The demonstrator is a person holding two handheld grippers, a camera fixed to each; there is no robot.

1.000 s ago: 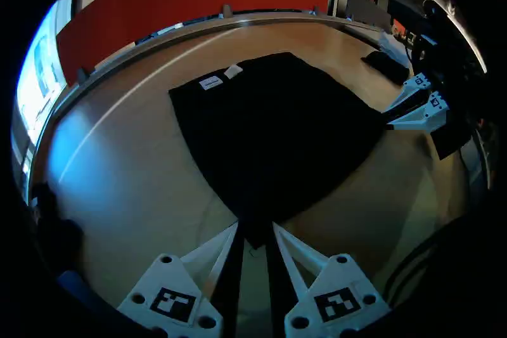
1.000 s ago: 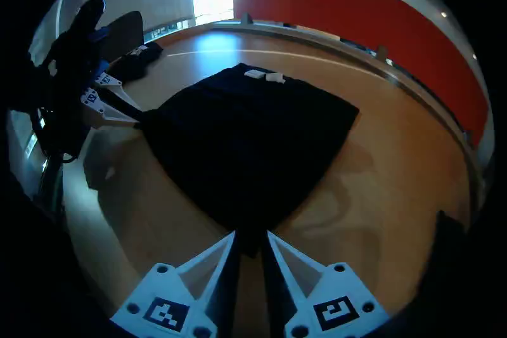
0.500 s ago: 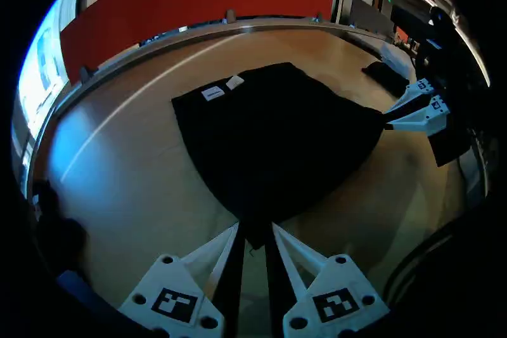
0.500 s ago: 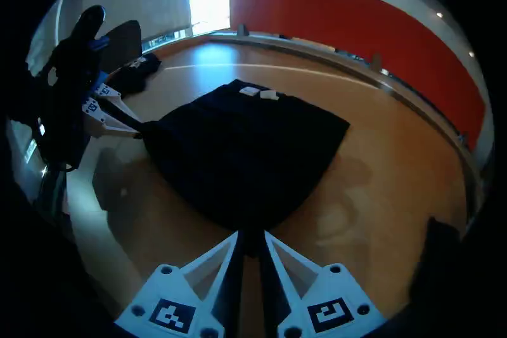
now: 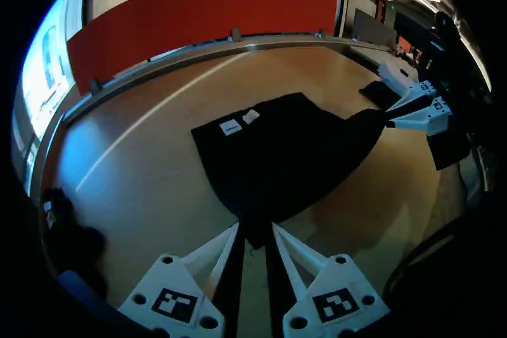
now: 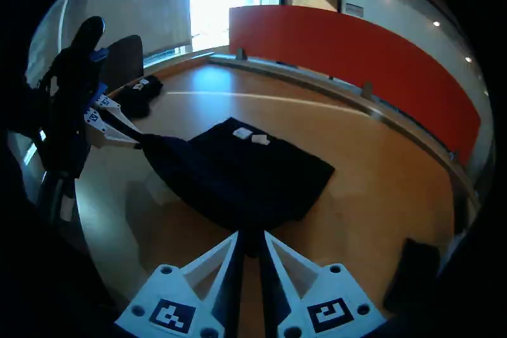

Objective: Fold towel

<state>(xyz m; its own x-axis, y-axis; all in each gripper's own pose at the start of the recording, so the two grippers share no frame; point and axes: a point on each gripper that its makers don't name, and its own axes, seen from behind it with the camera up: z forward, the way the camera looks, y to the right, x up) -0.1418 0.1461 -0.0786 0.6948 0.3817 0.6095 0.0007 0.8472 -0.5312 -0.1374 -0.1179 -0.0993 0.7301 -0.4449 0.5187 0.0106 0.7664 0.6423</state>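
A black towel [image 5: 285, 154] with two white tags [image 5: 230, 126] lies partly on the wooden table, its near edge raised off the surface. My left gripper [image 5: 255, 236] is shut on one near corner of the towel. My right gripper [image 6: 251, 243] is shut on the other near corner of the towel [image 6: 241, 176]. In the left gripper view the right gripper [image 5: 388, 119] shows at the right, pinching its corner. In the right gripper view the left gripper [image 6: 141, 140] shows at the left, held by a dark-sleeved hand.
A wooden table [image 5: 139, 167] with a metal rim and a red partition [image 5: 190, 14] behind it. A small dark cloth pile [image 6: 136, 94] lies near the table's far side. A dark object [image 6: 405, 268] sits at the table edge in the right gripper view.
Both grippers have risen and carried the towel's near edge up and toward the tagged far edge; the towel covers less of the table than before.
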